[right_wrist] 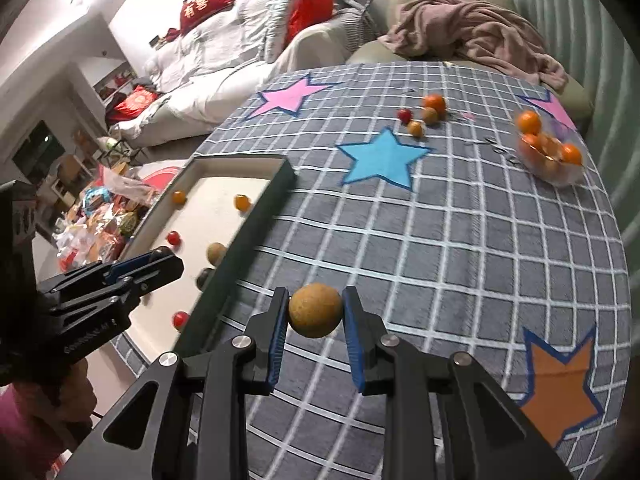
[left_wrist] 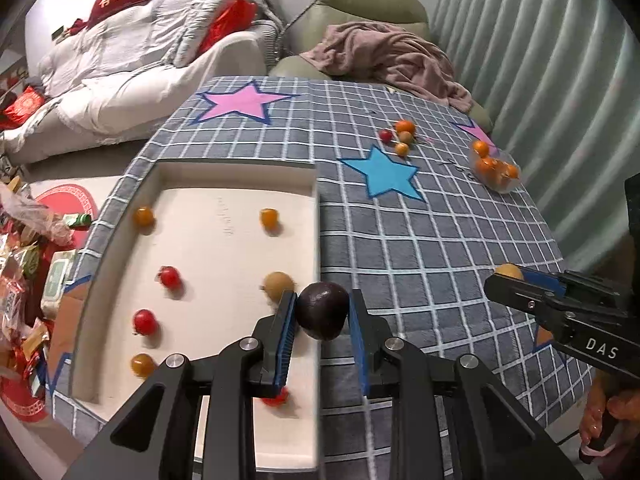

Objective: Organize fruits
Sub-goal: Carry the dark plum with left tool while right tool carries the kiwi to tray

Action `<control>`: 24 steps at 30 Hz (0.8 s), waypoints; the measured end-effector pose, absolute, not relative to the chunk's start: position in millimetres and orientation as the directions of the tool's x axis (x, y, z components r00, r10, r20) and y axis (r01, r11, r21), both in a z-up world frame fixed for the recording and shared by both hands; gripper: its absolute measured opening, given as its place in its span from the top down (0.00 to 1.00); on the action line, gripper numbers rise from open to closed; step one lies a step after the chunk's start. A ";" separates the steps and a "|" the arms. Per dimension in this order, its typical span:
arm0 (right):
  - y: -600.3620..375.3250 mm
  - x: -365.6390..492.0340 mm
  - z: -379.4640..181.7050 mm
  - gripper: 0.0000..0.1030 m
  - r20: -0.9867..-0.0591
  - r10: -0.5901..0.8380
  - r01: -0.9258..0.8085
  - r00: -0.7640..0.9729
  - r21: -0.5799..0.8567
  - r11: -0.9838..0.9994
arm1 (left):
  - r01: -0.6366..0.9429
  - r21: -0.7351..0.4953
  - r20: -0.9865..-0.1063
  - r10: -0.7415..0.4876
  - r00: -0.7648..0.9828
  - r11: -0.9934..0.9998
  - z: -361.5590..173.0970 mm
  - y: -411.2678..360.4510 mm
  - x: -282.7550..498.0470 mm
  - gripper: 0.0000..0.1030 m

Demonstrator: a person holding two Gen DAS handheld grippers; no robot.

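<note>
My left gripper (left_wrist: 322, 304) is shut on a dark purple fruit (left_wrist: 322, 310), held over the right rim of the white tray (left_wrist: 224, 256). The tray holds several small orange, red and tan fruits, such as a tan one (left_wrist: 279, 285) and a red one (left_wrist: 144, 321). My right gripper (right_wrist: 315, 307) is shut on a tan round fruit (right_wrist: 315, 310) above the checked cloth, right of the tray (right_wrist: 256, 216). The right gripper also shows in the left wrist view (left_wrist: 520, 284), and the left gripper in the right wrist view (right_wrist: 160, 264).
A small cluster of loose fruits (left_wrist: 400, 136) lies at the far side of the checked cloth (left_wrist: 440, 240). A clear bowl of oranges (left_wrist: 496, 168) stands at the far right edge. A sofa and an armchair with a blanket stand behind the table. Snack packets lie on the floor at left.
</note>
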State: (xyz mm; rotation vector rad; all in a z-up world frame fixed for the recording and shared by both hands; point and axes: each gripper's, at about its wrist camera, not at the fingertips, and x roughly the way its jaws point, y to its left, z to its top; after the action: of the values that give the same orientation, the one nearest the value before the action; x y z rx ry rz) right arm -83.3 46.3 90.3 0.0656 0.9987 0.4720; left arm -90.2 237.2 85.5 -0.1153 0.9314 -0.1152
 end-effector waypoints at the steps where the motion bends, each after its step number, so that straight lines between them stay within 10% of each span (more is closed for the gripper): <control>1: 51.0 -82.1 91.6 0.72 -0.793 0.414 -0.360 0.447 0.264 0.895 | 0.042 -0.149 -0.792 -0.144 0.593 0.988 85.1 240.9 -90.1 0.74; 24: 144.1 -66.7 90.9 0.72 -0.811 0.463 -0.482 0.358 0.264 0.835 | -0.087 -0.134 -0.812 -0.060 0.580 0.987 65.6 313.7 -86.5 0.74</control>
State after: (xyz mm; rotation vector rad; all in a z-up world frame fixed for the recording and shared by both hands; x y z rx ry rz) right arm -66.7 144.1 90.9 -0.0214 1.0386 0.6098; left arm -86.5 313.7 65.6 -0.1660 0.9526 0.0159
